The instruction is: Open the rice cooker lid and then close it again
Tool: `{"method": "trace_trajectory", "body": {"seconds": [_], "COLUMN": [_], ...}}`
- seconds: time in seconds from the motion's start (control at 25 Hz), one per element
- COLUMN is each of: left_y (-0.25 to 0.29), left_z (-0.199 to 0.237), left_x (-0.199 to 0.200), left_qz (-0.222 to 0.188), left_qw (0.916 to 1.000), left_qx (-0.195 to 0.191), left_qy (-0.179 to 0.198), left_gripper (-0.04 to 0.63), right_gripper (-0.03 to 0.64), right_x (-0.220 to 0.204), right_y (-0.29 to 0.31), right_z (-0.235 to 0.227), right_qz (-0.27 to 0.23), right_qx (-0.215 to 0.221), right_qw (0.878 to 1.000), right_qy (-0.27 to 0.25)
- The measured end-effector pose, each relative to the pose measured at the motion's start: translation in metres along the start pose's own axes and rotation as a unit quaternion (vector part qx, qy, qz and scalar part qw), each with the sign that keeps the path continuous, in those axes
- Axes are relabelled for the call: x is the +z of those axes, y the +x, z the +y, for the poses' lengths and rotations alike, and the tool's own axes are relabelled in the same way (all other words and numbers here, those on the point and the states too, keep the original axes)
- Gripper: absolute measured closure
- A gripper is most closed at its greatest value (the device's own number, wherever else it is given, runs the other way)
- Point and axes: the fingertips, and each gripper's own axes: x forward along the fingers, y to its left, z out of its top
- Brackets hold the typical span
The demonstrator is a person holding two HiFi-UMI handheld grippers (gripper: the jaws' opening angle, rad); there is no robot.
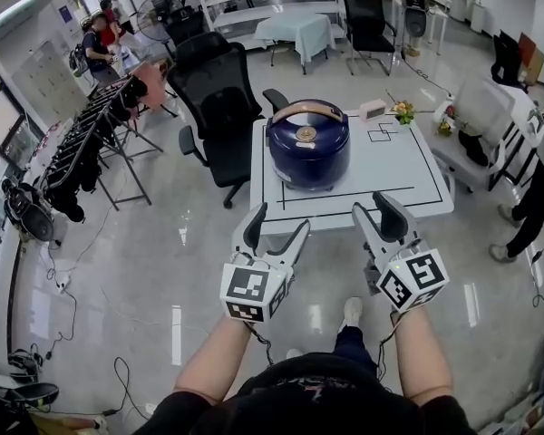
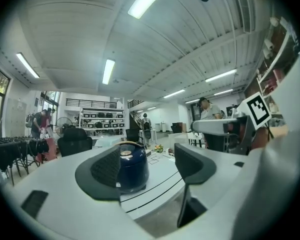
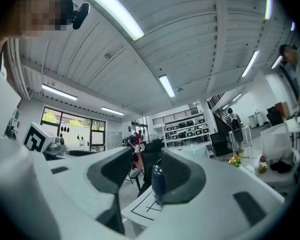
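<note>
A dark blue rice cooker (image 1: 308, 143) with a tan handle stands lid down on the white table (image 1: 408, 166), inside black taped lines. Both grippers hover over the floor just short of the table's near edge, pointing at it. My left gripper (image 1: 276, 227) is open with nothing between its fingers; in the left gripper view the cooker (image 2: 133, 170) shows far off between the jaws of the left gripper (image 2: 150, 171). My right gripper (image 1: 374, 208) is open and empty too. In the right gripper view the right gripper (image 3: 147, 176) frames a sliver of the cooker (image 3: 158, 181) beside its right pad.
A black office chair (image 1: 218, 98) stands behind the table's left side. A small white box (image 1: 373, 109) and flowers (image 1: 402, 111) sit at the table's far edge. A person (image 1: 526, 179) stands at the right. Clothes racks (image 1: 100, 143) and floor cables (image 1: 63, 288) fill the left.
</note>
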Motion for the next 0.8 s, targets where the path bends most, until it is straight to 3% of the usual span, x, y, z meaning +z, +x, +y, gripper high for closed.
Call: {"method": "trace_trajectory", "body": {"seconds": [0.8], "left_y": [0.192], "left_z": [-0.004], "left_x": [-0.011], "left_qz": [0.037], "left_qw": [0.9992], "left_qx": [0.006], "left_qy": [0.015], "left_gripper": [0.262], "right_gripper": [0.446], "right_x": [-0.007], "right_y": [0.078], "right_z": [-0.188], "right_qz": [-0.004], "right_qx": [-0.016], "right_qw": [0.999], "right_qy": [0.048]}}
